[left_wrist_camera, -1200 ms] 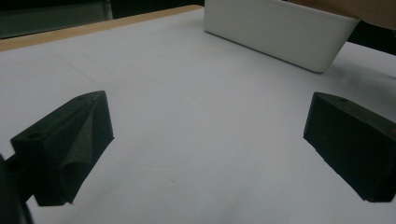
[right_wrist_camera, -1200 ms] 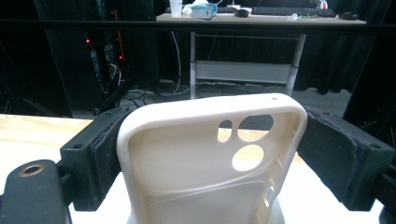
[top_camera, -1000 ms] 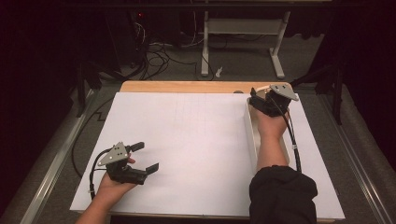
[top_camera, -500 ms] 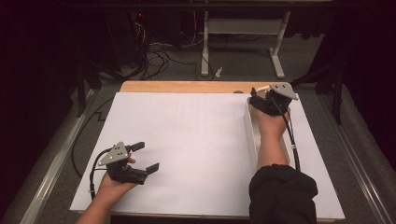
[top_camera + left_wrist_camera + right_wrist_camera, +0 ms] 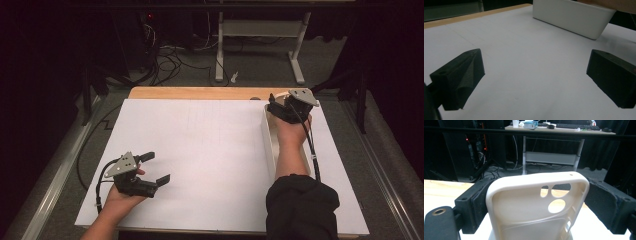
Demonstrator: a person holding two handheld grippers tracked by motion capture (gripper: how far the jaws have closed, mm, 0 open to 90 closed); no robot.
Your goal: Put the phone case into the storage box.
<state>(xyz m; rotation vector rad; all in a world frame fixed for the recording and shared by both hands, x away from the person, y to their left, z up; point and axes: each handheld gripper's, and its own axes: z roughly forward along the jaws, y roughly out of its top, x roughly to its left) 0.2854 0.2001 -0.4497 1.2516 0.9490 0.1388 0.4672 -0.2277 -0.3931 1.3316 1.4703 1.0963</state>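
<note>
Nothing has moved: right gripper [image 5: 537, 205] jaws clamp the phone case [image 5: 534, 207], left gripper [image 5: 534, 82] jaws gape empty

A cream phone case [image 5: 534, 207] stands upright, clamped between the black jaws.

from my feed, beyond the right tongs [image 5: 272, 106]: a grey floor [image 5: 260, 65], tangled cables [image 5: 167, 57], a white-legged desk [image 5: 260, 30], and dark walls.
</note>
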